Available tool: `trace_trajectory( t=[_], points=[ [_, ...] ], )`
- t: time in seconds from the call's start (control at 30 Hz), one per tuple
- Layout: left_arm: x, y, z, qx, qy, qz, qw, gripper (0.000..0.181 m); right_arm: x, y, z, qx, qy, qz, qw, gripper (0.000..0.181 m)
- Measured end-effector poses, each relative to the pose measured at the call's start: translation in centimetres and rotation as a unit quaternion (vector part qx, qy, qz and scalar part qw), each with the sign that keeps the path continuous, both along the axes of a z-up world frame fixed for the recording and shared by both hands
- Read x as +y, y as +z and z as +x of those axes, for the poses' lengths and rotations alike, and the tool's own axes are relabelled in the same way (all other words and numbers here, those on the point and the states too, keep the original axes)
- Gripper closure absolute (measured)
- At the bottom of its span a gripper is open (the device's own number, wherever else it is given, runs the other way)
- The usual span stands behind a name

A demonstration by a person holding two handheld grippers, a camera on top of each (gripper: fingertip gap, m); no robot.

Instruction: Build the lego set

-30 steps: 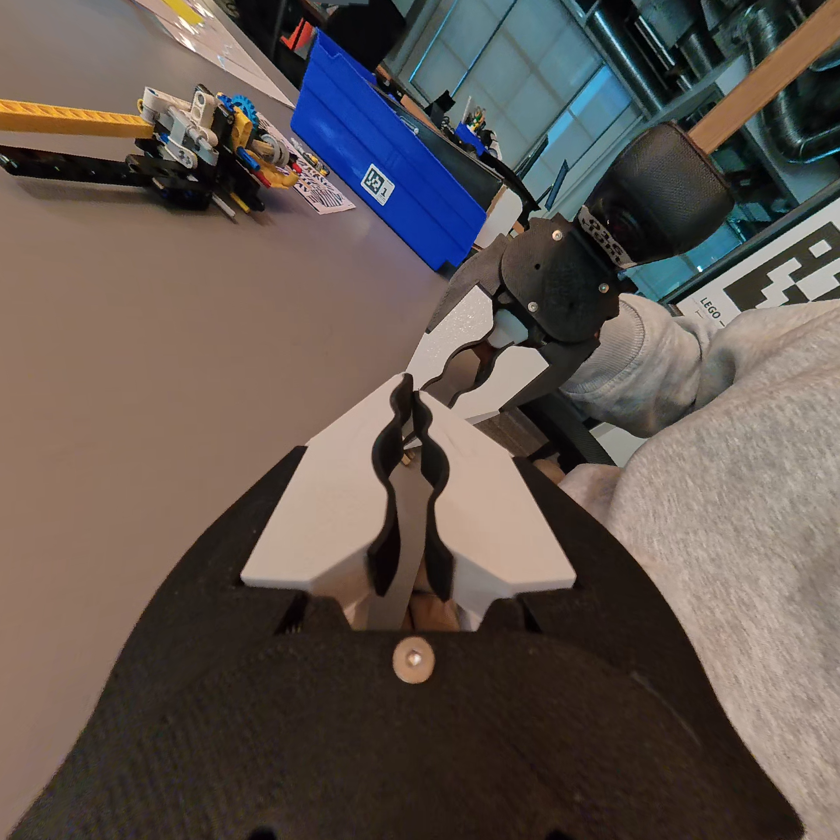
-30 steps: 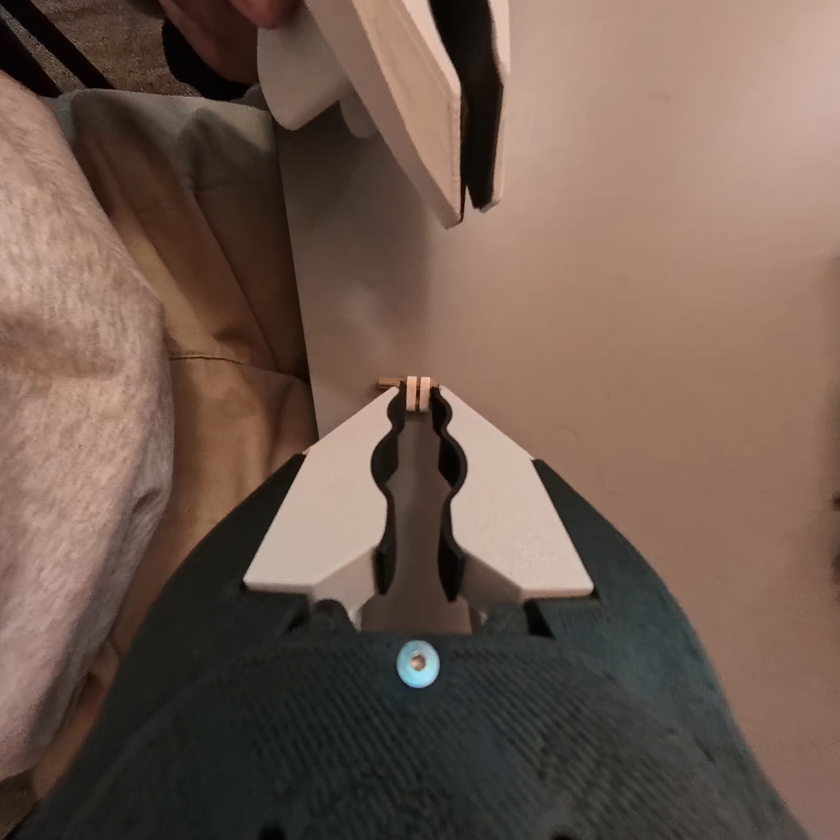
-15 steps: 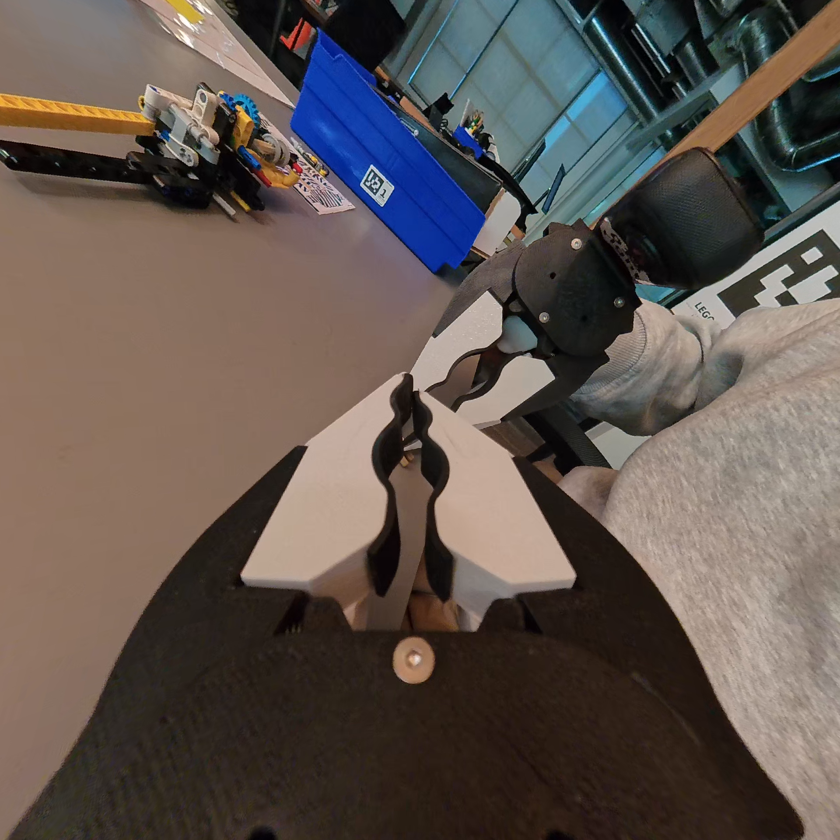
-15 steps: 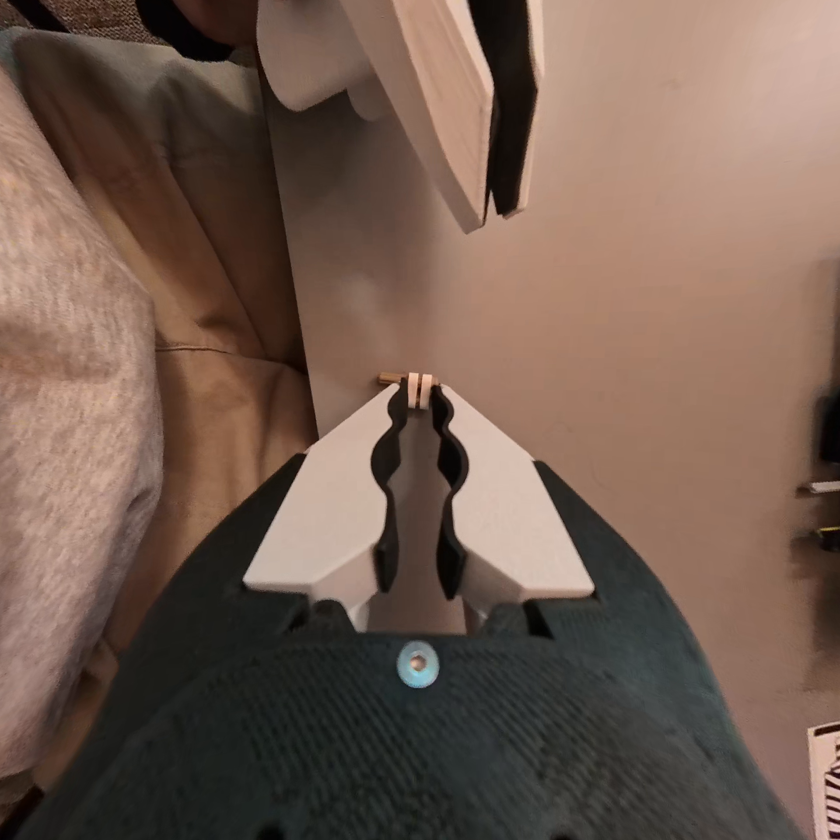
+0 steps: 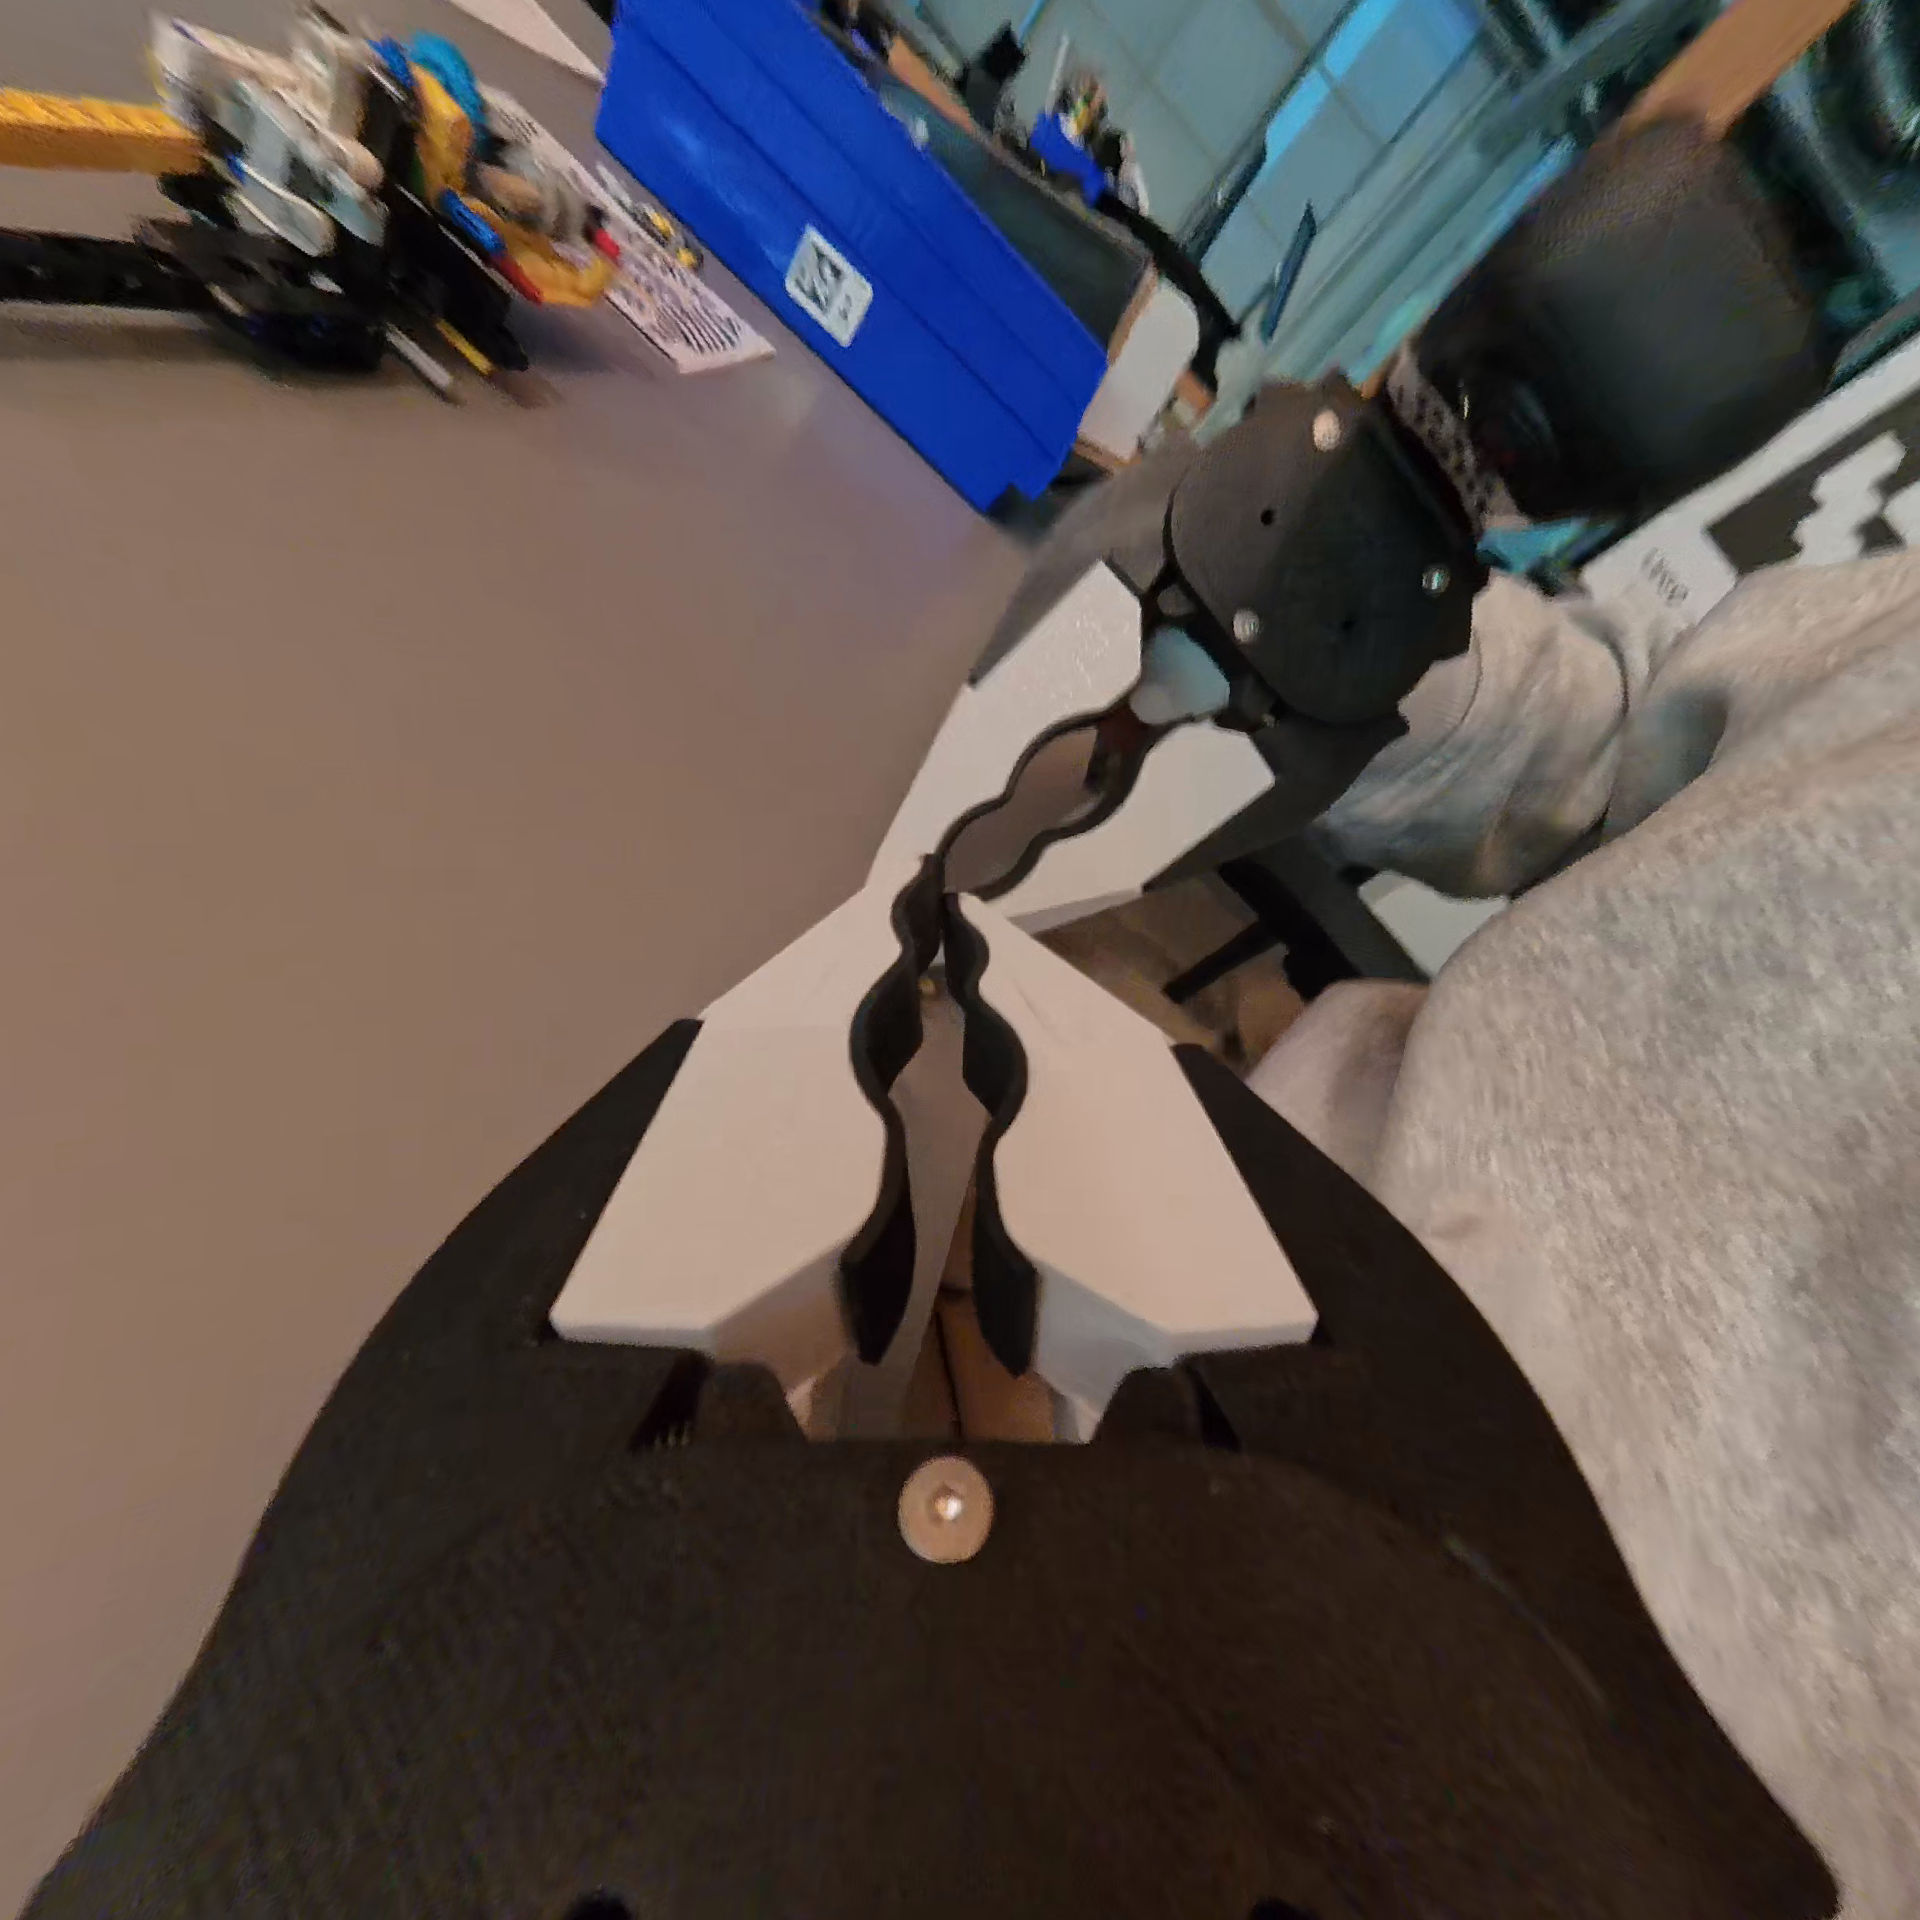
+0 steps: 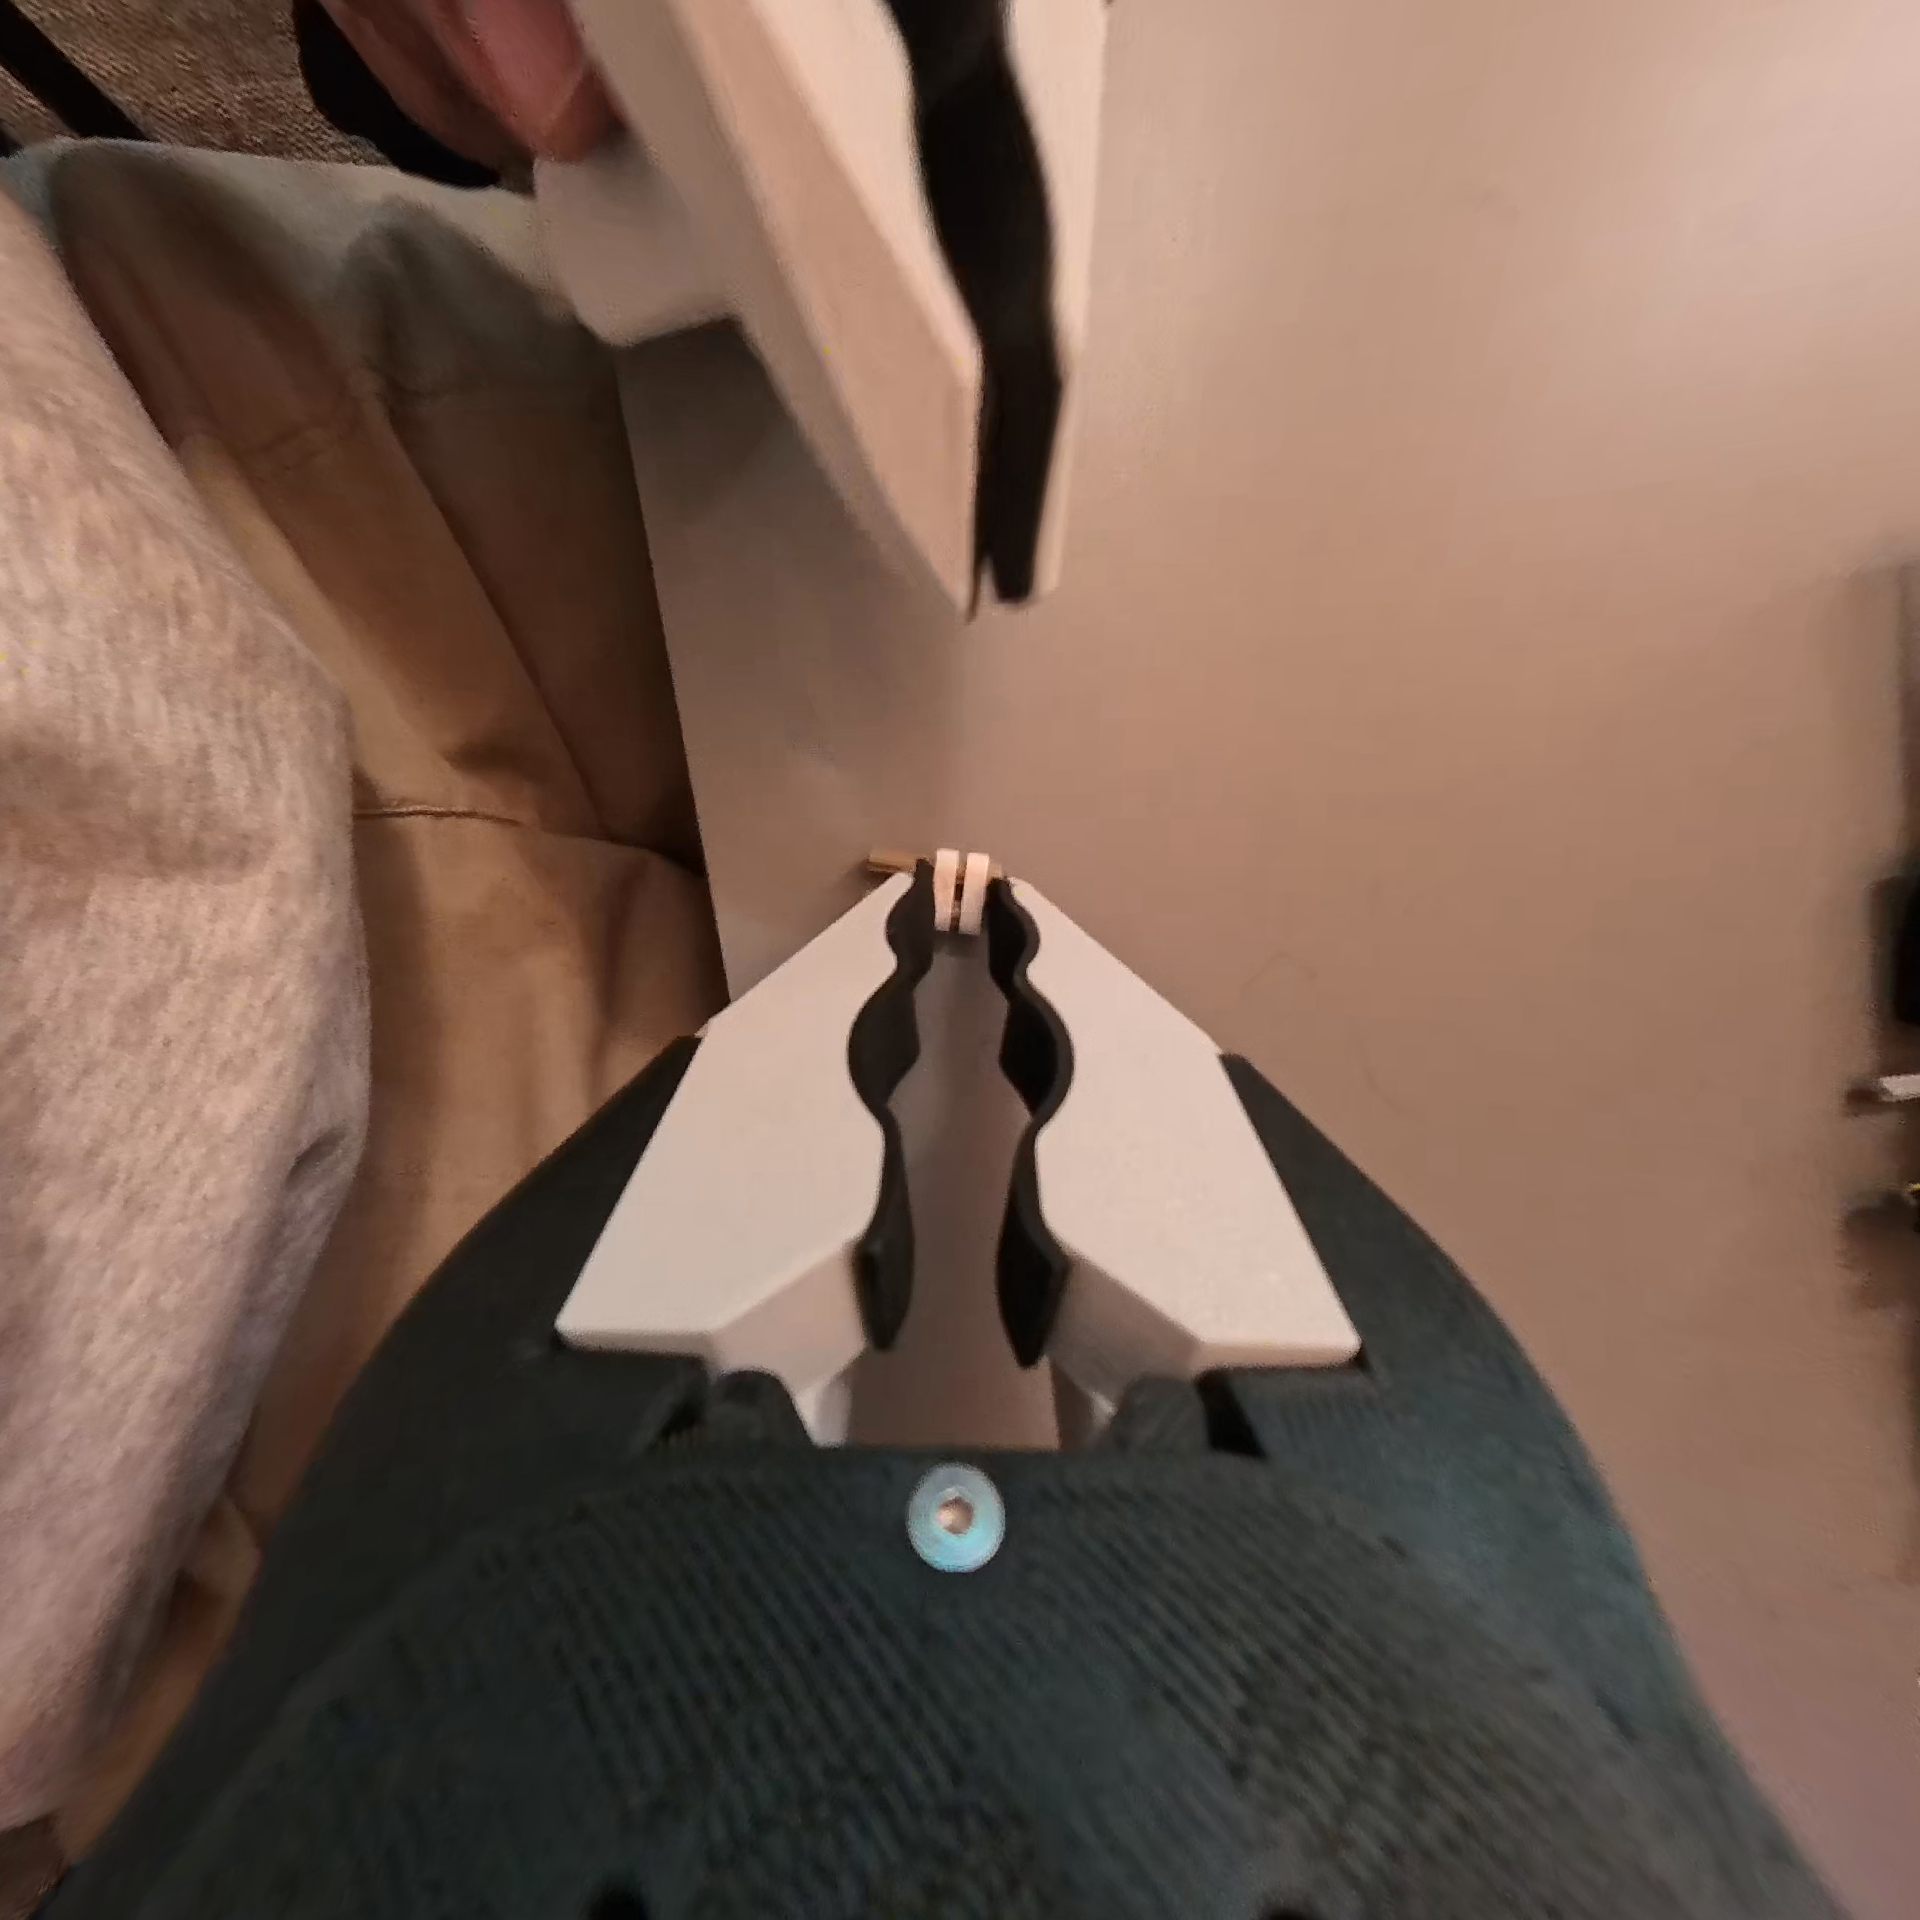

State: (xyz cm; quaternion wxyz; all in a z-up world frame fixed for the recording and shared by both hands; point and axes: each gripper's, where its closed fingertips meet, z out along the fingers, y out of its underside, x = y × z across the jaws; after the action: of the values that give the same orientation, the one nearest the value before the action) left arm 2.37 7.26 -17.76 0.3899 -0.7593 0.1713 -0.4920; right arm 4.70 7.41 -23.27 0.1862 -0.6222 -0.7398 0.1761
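The lego set [image 5: 312,218], part-built in black, yellow, grey and blue, sits well away from you on the grey table [image 5: 468,727], just beside the blue bin [image 5: 852,239]. Your right gripper [image 6: 961,883] is pinched almost closed on a small white bush threaded on a tan pin [image 6: 958,891], held at the very tips over the table's near edge. Your left gripper [image 5: 935,904] has its pads pressed nearly together; something small and tan glints between them, but you cannot tell what it is. That white piece will be light, hard and slick, I judge, so it could twist or pop out of the tips if you squeeze off-centre; hold it across its flat faces and leave the pin end free. The model looks rigid yet likely to shed parts if pushed sideways, so brace it by the long black beam [image 5: 73,281]. The bin carries a small square-patterned label [image 5: 828,286], and a printed sheet [image 5: 675,312] lies beside the model; none of it is legible.
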Motion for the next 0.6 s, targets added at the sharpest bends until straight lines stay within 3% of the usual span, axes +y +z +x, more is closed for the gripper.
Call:
trace_trajectory(
  t=[0.1, 0.23, 0.6],
  points=[
    [-0.8, -1.9, 1.0, 0.111, -0.03, 0.022, 0.993, 0.181, 0.0, 0.0, 0.0, 0.003, 0.002, -0.001, 1.0, 0.171],
    [-0.4, -4.6, 1.5, 0.272, -0.046, 0.073, 0.958, 0.176, 0.0, 0.0, 0.0, 0.014, 0.003, -0.013, 1.0, 0.171],
    [0.0, -5.4, 2.0, 0.275, -0.041, 0.042, 0.96, 0.18, -0.1, 0.1, -0.5, 0.018, 0.035, -0.017, 0.999, 0.172]
  ],
)
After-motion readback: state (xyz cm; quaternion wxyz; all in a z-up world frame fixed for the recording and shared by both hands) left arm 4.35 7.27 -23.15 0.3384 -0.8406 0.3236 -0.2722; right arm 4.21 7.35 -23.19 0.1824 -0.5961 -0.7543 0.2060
